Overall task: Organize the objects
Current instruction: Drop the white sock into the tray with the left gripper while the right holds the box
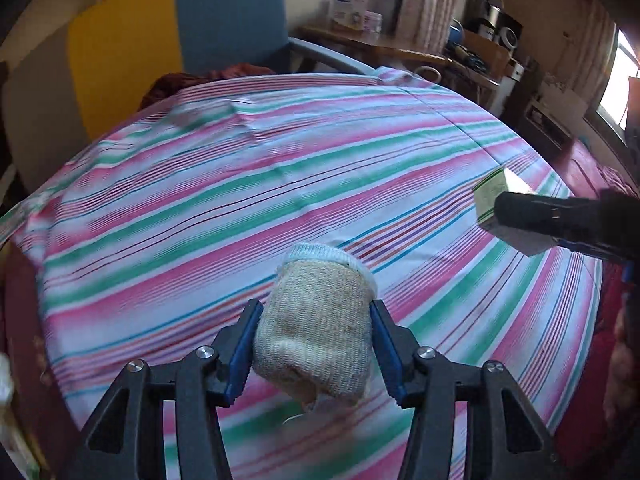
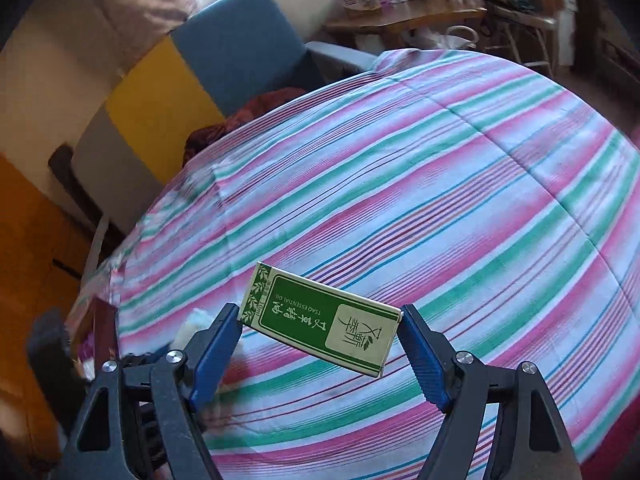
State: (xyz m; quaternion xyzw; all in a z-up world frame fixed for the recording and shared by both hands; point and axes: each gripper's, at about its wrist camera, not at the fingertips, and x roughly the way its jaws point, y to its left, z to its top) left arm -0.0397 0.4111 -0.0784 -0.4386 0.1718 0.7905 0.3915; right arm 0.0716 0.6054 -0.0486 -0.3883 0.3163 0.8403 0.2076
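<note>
Sock roll: rolled sock, soft and light, pinched at its middle by left gripper above striped bedsheet.
Box: green carton, stiff, likely light, clamped end to end by right gripper.

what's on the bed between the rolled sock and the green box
Nothing but striped sheet: in the left wrist view, the stretch between the rolled sock and the green box is bare fabric.

Left gripper clamped a rolled sock above the striped cloth; right gripper's box sat right of the sock.
</note>
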